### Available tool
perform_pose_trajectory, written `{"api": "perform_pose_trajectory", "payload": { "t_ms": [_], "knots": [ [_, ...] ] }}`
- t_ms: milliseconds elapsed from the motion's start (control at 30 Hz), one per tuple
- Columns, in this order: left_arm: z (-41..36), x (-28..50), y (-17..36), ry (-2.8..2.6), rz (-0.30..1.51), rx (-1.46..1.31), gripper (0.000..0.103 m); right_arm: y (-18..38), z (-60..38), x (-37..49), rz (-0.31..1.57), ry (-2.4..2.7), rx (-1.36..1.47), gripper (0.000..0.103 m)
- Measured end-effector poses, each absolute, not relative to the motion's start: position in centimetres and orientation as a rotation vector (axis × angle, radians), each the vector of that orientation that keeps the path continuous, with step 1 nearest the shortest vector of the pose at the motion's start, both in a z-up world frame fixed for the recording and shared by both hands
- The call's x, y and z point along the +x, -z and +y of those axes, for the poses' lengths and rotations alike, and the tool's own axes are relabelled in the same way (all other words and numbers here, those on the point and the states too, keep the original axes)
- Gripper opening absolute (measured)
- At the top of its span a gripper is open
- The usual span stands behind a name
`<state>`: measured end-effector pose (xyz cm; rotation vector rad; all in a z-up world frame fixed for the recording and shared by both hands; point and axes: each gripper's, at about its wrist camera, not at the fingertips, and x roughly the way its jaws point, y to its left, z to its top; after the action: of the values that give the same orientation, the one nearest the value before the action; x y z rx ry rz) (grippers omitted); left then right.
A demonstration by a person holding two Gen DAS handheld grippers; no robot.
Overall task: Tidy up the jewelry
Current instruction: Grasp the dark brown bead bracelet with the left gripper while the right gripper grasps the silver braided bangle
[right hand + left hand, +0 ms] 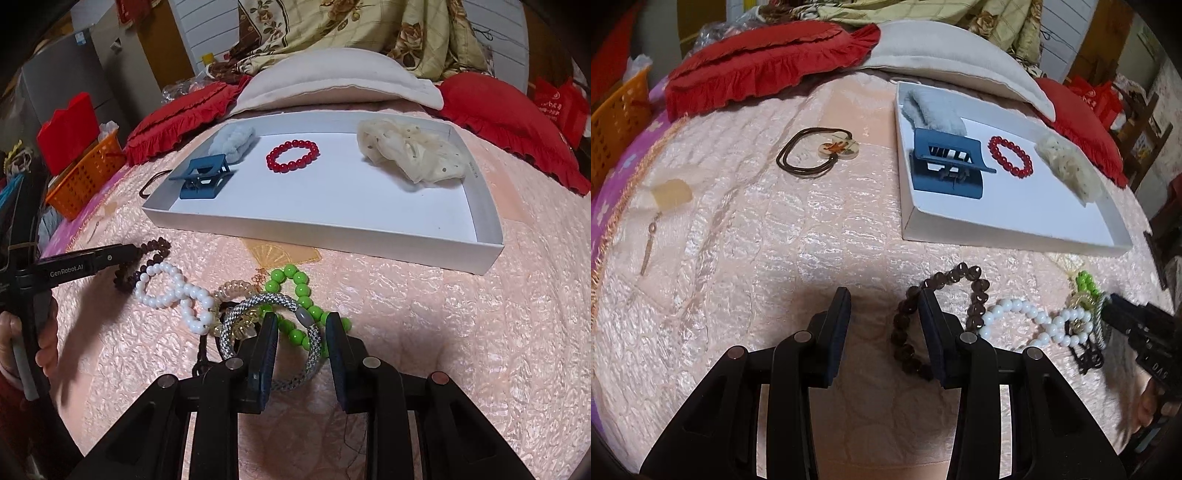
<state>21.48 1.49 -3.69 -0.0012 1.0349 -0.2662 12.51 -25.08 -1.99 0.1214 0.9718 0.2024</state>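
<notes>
A white tray on the pink bedspread holds a blue hair claw, a red bead bracelet, a grey-blue scrunchie and a cream scrunchie. In front of it lie a dark brown bead bracelet, a white bead bracelet, a green bead bracelet and a silver woven bracelet. My left gripper is open, its right finger over the brown bracelet. My right gripper is open, its fingers on either side of the silver and green bracelets.
A brown hair tie with a flower charm and a thin gold earring lie left on the bedspread. Red pillows, a cream cushion and an orange basket edge the bed.
</notes>
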Motion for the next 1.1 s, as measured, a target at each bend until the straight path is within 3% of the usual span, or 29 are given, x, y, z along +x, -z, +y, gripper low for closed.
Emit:
{"api": "perform_pose_trajectory", "payload": {
  "t_ms": [300, 367, 400, 500, 1100],
  "knots": [
    [0.3, 20.5, 4.1, 0.244, 0.987, 0.108, 0.037, 1.8, -24.9, 12.3, 0.949, -0.206, 0.120, 0.025],
    [0.4, 20.7, 4.0, 0.240, 0.992, 0.092, 0.024, 1.6, -24.8, 12.2, 0.946, -0.209, 0.120, 0.019],
    [0.5, 20.7, 4.0, 0.240, 0.993, 0.086, 0.011, 1.5, -24.7, 12.1, 0.944, -0.208, 0.119, 0.017],
    [0.7, 20.6, 3.8, 0.254, 1.017, 0.060, 0.010, 1.2, -24.6, 11.8, 0.937, -0.214, 0.120, 0.010],
    [-0.4, 14.8, -5.2, 0.324, 0.860, 0.096, 0.010, -4.0, -25.4, 7.7, 0.814, -0.223, 0.168, 0.007]
  ]
}}
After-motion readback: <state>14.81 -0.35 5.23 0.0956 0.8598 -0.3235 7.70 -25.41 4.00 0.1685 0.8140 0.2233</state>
